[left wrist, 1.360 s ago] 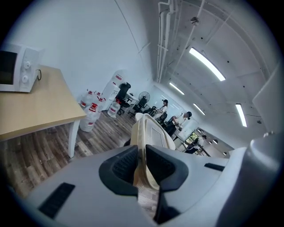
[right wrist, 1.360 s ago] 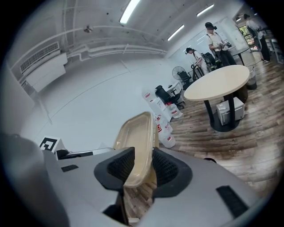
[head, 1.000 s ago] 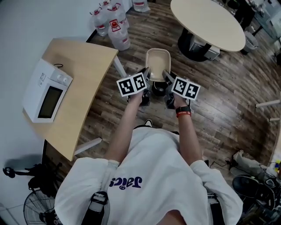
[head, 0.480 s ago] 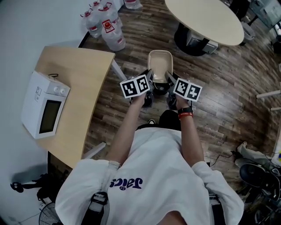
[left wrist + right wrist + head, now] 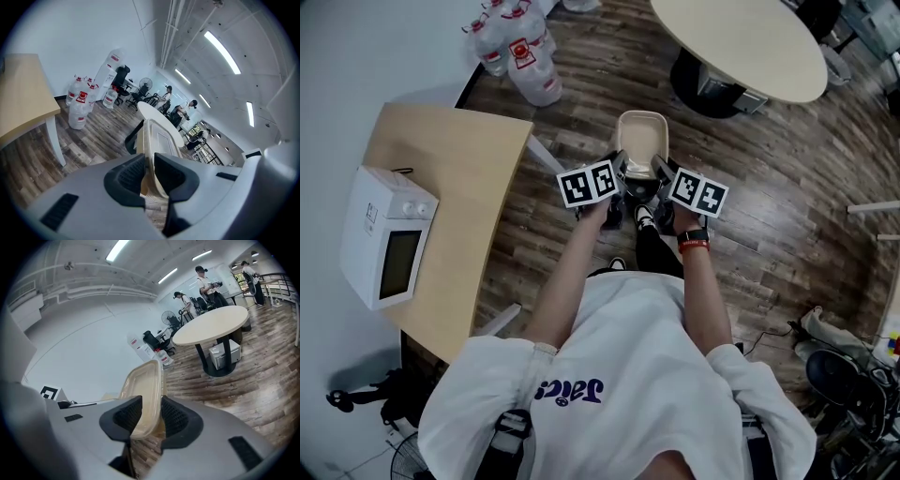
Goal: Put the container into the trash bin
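Note:
A beige, shallow plastic container [image 5: 639,139] is carried over the wooden floor, gripped from both sides. In the head view my left gripper [image 5: 620,171] is shut on its left rim and my right gripper [image 5: 658,170] is shut on its right rim. In the left gripper view the container [image 5: 158,138] stands on edge between the dark pads, where the left gripper [image 5: 150,174] pinches the rim. The right gripper view shows the container [image 5: 144,389] tilted, its rim clamped in the right gripper [image 5: 150,418]. My shoe [image 5: 644,217] shows just below the grippers.
A light wooden desk [image 5: 464,178] with a white microwave [image 5: 386,236] stands at the left. Several large water bottles [image 5: 517,52] sit by the wall ahead to the left. A round table [image 5: 741,42] on a dark pedestal stands ahead to the right. People stand far off.
The desk and microwave have slid down and to the left in the head view as I walk forward. Both grippers keep the same hold on the container. A shoe has come into view.

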The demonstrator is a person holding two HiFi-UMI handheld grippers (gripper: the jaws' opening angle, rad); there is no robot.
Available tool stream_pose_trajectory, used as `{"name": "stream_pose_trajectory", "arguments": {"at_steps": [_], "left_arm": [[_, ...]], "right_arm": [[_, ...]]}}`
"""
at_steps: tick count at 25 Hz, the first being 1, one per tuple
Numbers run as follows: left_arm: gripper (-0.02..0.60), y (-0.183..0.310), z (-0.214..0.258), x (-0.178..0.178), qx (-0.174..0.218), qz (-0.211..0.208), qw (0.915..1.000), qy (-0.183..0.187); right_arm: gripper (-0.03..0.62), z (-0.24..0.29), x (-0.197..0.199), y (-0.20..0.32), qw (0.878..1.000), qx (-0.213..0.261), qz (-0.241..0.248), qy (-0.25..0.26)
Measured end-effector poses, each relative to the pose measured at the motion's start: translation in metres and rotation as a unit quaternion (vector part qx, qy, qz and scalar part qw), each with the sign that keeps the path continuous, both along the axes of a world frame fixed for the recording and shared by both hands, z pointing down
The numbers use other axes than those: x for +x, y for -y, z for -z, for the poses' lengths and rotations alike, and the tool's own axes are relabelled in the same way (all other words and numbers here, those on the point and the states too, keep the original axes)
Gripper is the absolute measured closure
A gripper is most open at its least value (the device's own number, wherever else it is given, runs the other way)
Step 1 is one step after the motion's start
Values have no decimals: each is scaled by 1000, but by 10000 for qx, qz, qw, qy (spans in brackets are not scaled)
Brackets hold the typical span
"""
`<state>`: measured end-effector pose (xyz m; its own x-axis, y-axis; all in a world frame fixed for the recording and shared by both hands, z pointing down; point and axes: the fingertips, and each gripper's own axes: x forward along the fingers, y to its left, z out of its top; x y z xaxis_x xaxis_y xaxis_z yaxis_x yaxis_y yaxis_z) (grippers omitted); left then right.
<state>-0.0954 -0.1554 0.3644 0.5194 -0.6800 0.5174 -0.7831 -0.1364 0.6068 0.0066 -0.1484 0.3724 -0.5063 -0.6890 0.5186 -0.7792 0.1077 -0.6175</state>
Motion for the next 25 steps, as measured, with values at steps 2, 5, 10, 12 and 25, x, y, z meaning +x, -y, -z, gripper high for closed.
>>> {"name": "stream_pose_trajectory", "arguments": {"at_steps": [2,5,10,12,25], "left_arm": [[509,14,-6,6,-56,10,10000,24],[509,34,-16,17,-133,16,9999,49],[509,55,-35,34,-280,-30,9996,80],[509,60,-44,39,-373,-22,9992,136],[518,89,-105,55,-761,29,9962,412]], "right_arm": [[447,-6,6,14,10000,-56,13,-2],[447,-15,17,33,9999,-131,1,13],[448,-34,34,55,9996,-290,-3,29],[450,-43,39,60,9993,-366,26,20],[471,-104,58,91,9966,-811,134,63]]}}
